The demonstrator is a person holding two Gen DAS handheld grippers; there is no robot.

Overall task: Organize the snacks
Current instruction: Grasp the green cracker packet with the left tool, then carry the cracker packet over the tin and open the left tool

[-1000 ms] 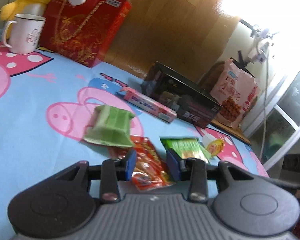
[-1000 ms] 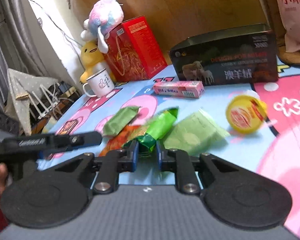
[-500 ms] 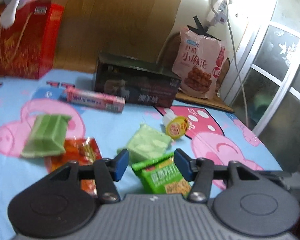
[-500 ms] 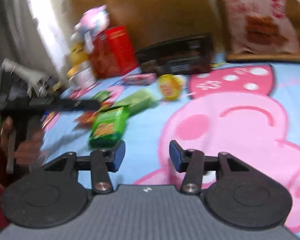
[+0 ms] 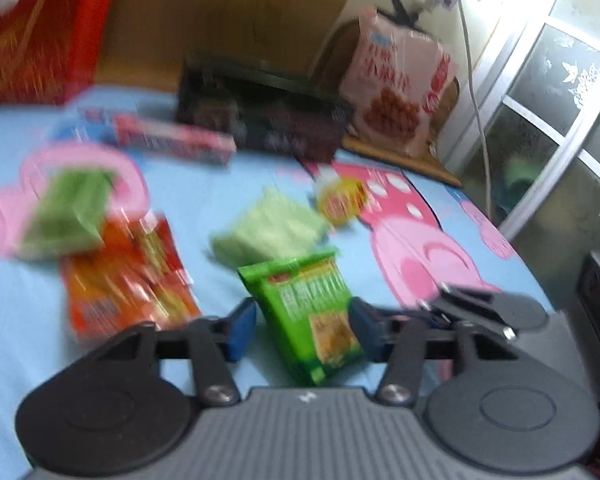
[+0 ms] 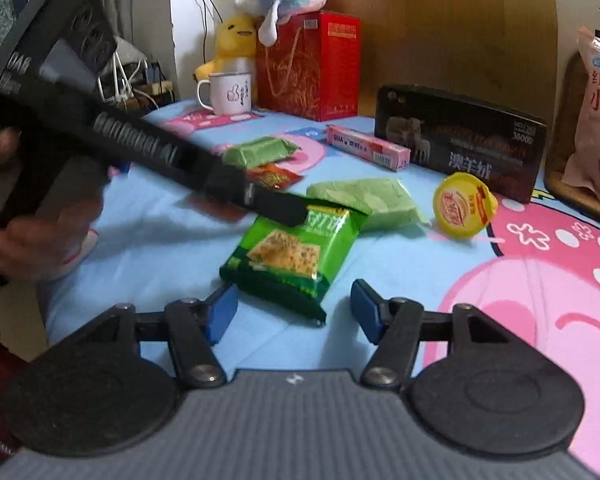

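**A:** What has changed for you in the last second?

**B:** Your right gripper (image 6: pixel 292 314) no longer has the green cracker packet (image 6: pixel 292 256). A second ago its pads were pinched on that packet's end; now the jaws are opening, nothing is between them, and the packet lies flat on the blue cartoon sheet (image 6: pixel 400 276) just ahead of the fingertips.

**A:** And my left side?

**B:** Your left gripper (image 5: pixel 302 328) has swung over from the orange snack packet (image 5: pixel 124 280) to the same green packet. In its own blurred view the packet sits between the two blue pads, with the jaws closing in. The right pad looks to be at the wrapper's edge, but the left pad stands clear, so I judge you do not have it gripped yet.

**A:** So what does that mean for the tidying?

**B:** It reads as a hand-over by way of the bed: the right has put the packet down and the left is about to take it. Nothing is sorted yet. The pale green pack (image 6: pixel 366 202) lies just behind it, the yellow jelly cup (image 6: pixel 462 210) off to the right, and another green pack (image 6: pixel 260 151) and the pink box (image 6: pixel 366 153) sit farther back, near the dark box (image 6: pixel 460 142).
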